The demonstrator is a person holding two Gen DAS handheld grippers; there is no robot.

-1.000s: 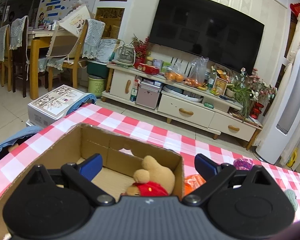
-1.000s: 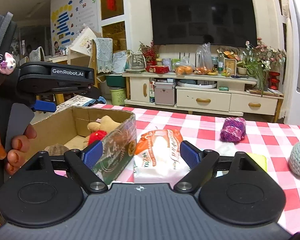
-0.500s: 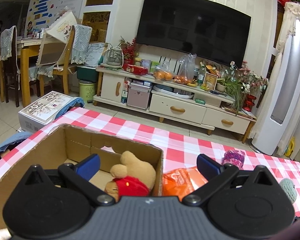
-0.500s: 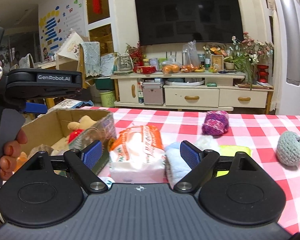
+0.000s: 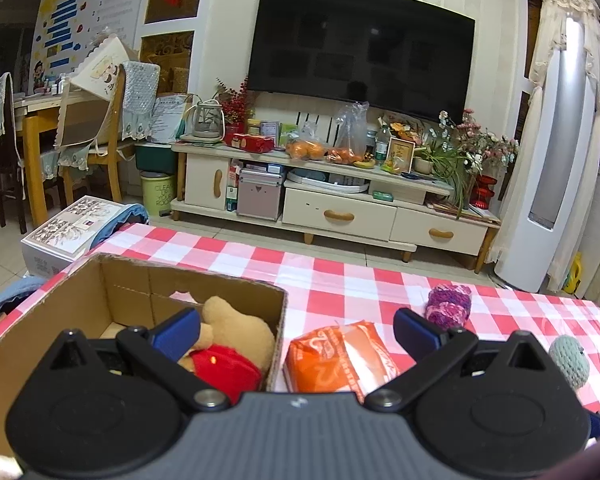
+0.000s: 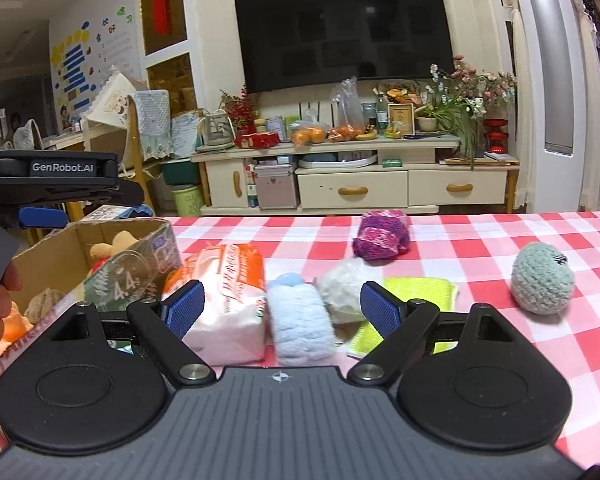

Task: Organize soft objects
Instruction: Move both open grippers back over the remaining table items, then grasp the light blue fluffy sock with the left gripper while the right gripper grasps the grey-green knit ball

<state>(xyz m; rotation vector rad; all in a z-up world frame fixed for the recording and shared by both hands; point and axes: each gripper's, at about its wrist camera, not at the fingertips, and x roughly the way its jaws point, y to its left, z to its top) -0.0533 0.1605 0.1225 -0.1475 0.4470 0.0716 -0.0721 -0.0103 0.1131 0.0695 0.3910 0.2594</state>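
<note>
Your right gripper (image 6: 281,307) was wide open and held nothing. It hung low over the near side of the table, with a pale blue fluffy roll (image 6: 300,322) sitting between its two blue pads. Your left gripper (image 5: 296,330) was wide open too, with nothing in it. Its left pad was over the box and its right pad was past the orange pack.

You had six soft things out on the table. From left to right there was one tissue pack (image 6: 224,300) in orange and white, the one blue roll, one white fluffy ball (image 6: 346,286) and one yellow-green cloth (image 6: 416,300) lying flat. Farther back sat one purple knitted ball (image 6: 382,234). Off to the right, well apart from the rest, sat one grey-green knitted ball (image 6: 542,288).

You had one cardboard box (image 5: 148,280) at the left end of the table, just beside the tissue pack. In it lay one tan teddy bear (image 5: 236,332) with a red shirt, and one brown knitted thing (image 6: 46,304) near the close wall.

The table wore a red and white checked cloth (image 5: 340,280). Far behind it was a big black TV (image 5: 360,48) on the wall, over a cream cabinet (image 5: 332,196) crowded with fruit, flowers and boxes. A wooden table with chairs (image 5: 88,136) stood far left.
</note>
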